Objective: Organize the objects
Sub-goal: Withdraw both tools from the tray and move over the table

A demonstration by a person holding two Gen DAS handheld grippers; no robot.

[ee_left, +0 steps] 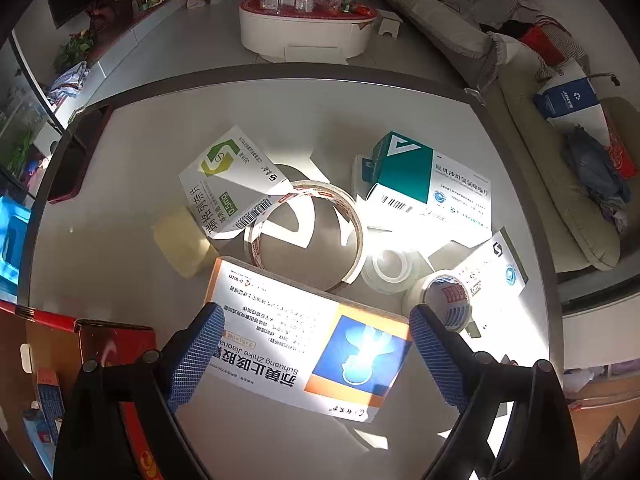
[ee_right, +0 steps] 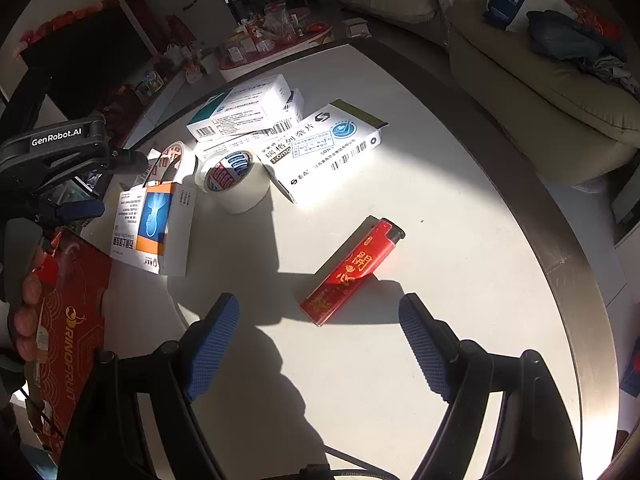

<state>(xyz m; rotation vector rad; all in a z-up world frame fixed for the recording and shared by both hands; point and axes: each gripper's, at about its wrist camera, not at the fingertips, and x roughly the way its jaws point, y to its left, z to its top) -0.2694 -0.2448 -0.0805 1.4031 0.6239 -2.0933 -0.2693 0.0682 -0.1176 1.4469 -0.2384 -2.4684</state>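
Where sunlight falls, red lighter (ee_right: 353, 271) just beyond the gaping right claw (ee_right: 320, 344).

1. Round white table (ee_left: 120, 184) with a dark rim lies directly beneath the gripper.
2. Beige sofa (ee_left: 560, 200) runs along the right, beyond the table edge; a blue-and-white bag (ee_left: 568, 100) and crumpled dark clothing (ee_left: 596, 168) rest on it.
3. Low white coffee table (ee_left: 304, 32) with a red top stands far ahead, crowded with small items too small to identify.
4. Small white stool (ee_left: 390, 22) sits just right of that coffee table.
5. Dark TV (ee_right: 92, 60) stands far ahead on the left.
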